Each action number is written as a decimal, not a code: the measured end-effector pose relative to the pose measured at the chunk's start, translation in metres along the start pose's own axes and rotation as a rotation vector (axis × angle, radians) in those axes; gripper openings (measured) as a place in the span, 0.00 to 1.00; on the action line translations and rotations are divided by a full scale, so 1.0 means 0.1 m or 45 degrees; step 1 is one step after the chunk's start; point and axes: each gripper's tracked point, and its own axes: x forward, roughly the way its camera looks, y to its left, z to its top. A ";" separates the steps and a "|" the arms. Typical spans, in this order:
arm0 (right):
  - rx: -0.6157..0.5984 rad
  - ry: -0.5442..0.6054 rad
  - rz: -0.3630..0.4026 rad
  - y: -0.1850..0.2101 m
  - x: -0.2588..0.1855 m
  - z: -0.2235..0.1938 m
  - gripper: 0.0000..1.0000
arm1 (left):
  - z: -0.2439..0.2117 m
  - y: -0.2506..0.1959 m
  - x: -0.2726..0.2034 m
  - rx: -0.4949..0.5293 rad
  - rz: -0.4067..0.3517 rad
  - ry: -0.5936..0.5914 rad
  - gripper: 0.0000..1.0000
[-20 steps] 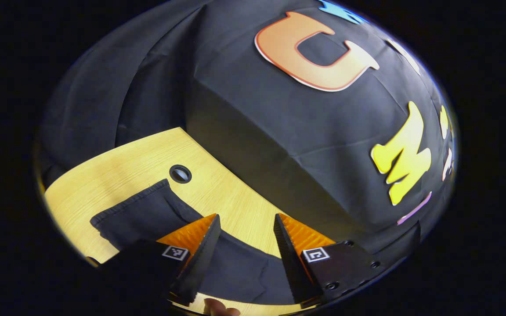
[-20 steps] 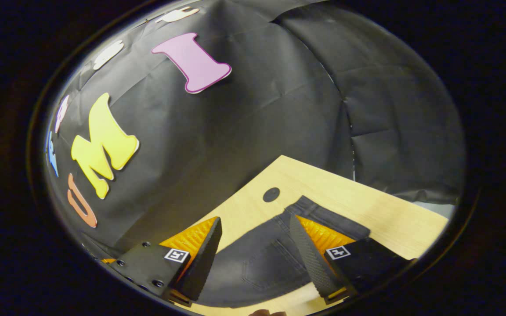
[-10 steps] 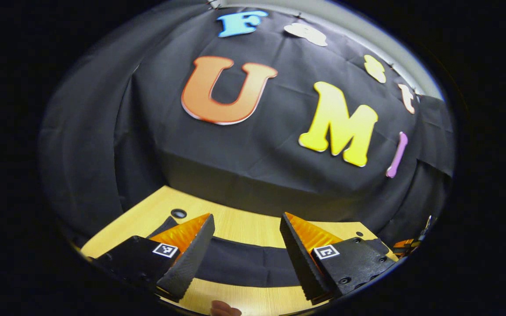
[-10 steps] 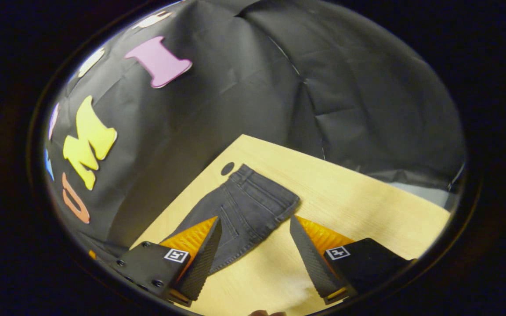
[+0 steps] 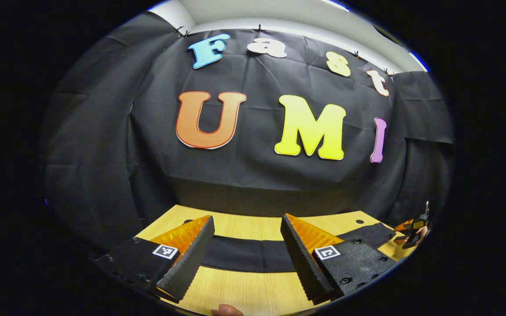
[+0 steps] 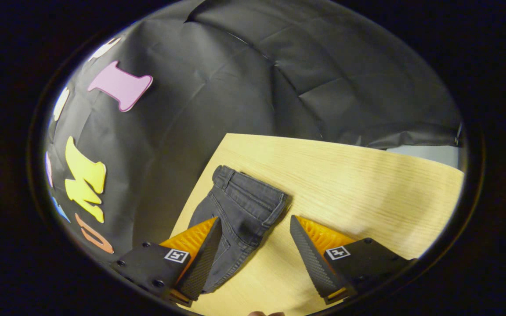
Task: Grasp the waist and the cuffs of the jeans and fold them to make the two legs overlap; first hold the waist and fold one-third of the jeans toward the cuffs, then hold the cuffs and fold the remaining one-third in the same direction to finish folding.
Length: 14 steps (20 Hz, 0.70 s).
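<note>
The dark grey denim jeans [image 6: 240, 215] lie flat on the pale wood-grain worktop [image 6: 358, 184], stretched out along its far edge near the black cloth booth wall [image 6: 244, 87].

In the right gripper view the waist end of the jeans is plain to see: the stitched waistband [image 6: 253, 188] with its belt loops sits at the end of the garment, and the seat runs from it down toward the lower left of the picture. The right gripper [image 6: 255, 250] hangs above the worktop with its jaws spread wide and nothing between them. Its left finger overlaps the near edge of the jeans in the picture, while its right finger sits over bare wood just beside the waistband; whether either one touches the cloth or the wood cannot be told.

In the left gripper view the jeans [image 5: 246, 254] appear as a long dark band running across the worktop [image 5: 244, 294] from left to right, with the waist end at the far right. The left gripper [image 5: 246, 254] is likewise wide open and empty, held on the near side of the band. At the far right edge of this view the other gripper and the hand holding it [image 5: 411, 228] show small, close to the waist end.
</note>
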 end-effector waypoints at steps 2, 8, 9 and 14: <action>0.021 -0.003 0.022 0.04 0.04 0.03 0.89 | 0.02 -0.06 -0.09 0.001 -0.015 -0.002 0.97; 0.044 -0.031 -0.039 0.00 0.31 0.09 0.67 | -0.05 -0.10 -0.28 -0.028 0.004 0.050 1.00; 0.063 -0.042 -0.051 -0.04 0.31 0.11 0.51 | -0.06 -0.10 -0.31 -0.022 0.009 0.053 0.98; -0.041 -0.075 -0.103 -0.03 0.34 0.11 0.14 | 0.03 -0.01 -0.40 0.005 0.052 0.038 0.98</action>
